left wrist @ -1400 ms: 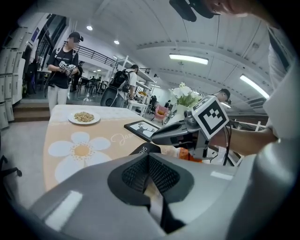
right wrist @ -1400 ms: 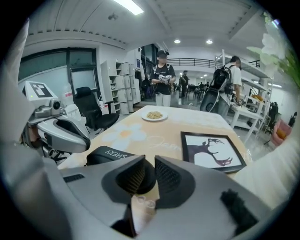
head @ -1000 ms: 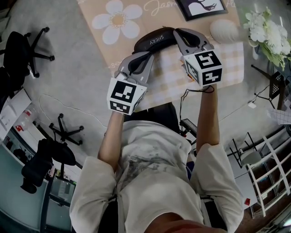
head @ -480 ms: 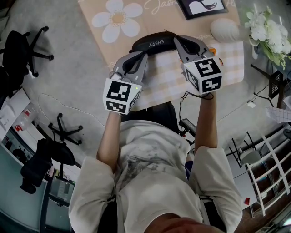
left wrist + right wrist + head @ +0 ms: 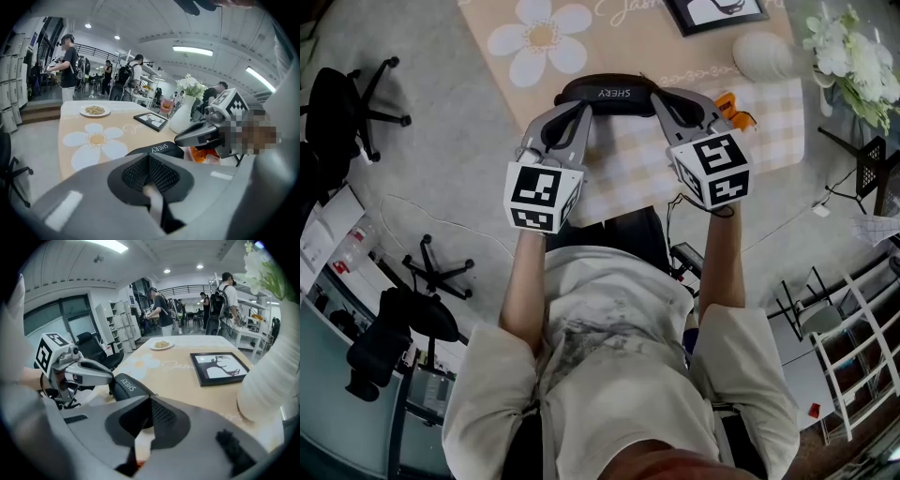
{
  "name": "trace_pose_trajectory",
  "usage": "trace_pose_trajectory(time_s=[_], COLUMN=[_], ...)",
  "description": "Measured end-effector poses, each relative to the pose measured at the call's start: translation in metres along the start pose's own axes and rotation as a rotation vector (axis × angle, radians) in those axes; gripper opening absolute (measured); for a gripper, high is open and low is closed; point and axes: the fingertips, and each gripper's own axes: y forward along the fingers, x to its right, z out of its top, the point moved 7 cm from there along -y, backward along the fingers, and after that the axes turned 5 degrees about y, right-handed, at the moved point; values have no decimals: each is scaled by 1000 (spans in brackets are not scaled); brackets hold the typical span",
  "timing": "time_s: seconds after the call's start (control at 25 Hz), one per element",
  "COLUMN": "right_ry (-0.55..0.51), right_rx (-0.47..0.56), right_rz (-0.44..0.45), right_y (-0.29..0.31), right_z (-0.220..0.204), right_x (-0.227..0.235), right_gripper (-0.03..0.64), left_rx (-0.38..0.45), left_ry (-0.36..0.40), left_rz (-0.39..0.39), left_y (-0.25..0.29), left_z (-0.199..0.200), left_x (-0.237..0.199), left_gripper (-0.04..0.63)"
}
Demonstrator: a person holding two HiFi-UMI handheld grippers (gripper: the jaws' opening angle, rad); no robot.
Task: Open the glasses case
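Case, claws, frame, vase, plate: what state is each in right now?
Case: closed, lying flat.
Left claw: shut, empty, by the case's left end.
Right claw: shut, empty, by the case's right end.
Frame: lying flat.
Vase: upright, holding white flowers.
Plate: holding food.

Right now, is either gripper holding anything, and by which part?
Nothing is held: the left gripper and right gripper are shut and empty, at opposite ends of the glasses case.

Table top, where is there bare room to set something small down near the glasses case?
Free: the beige mat between the printed flower and the framed picture, and the checked cloth in front of the glasses case. Crowded right: vase, orange item.
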Motion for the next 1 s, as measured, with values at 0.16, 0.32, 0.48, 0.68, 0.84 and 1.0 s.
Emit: trace_pose_trajectory(time_s=[0.16,0.32,0.48,0.68,0.84,1.0], right_ry=[0,-1,-6,-7,-24,-23], right_rx=[-19,-27,-32,-33,-33,-21], right_rz=[18,34,53,84,115,164], right_y=[-2,-3,-4,-3,-1,4], right_z=[-7,-14,-17,-23,-24,-22], right_x=[-14,-29,-44,-62,-76,-94], right_gripper=[17,18,18,18,18,18], left_rx=[-4,-10,-14,-13,-14,-12], left_ry=[5,14,18,23,28,37], left_rz=[17,29,39,45,44,39], left_y=[-3,-7,-11,-13,-14,-11], left_z=[0,1,-1,-1,-1,0], left_x=[-7,-13,-17,-21,-24,-23], left_gripper=[6,6,8,8,8,8])
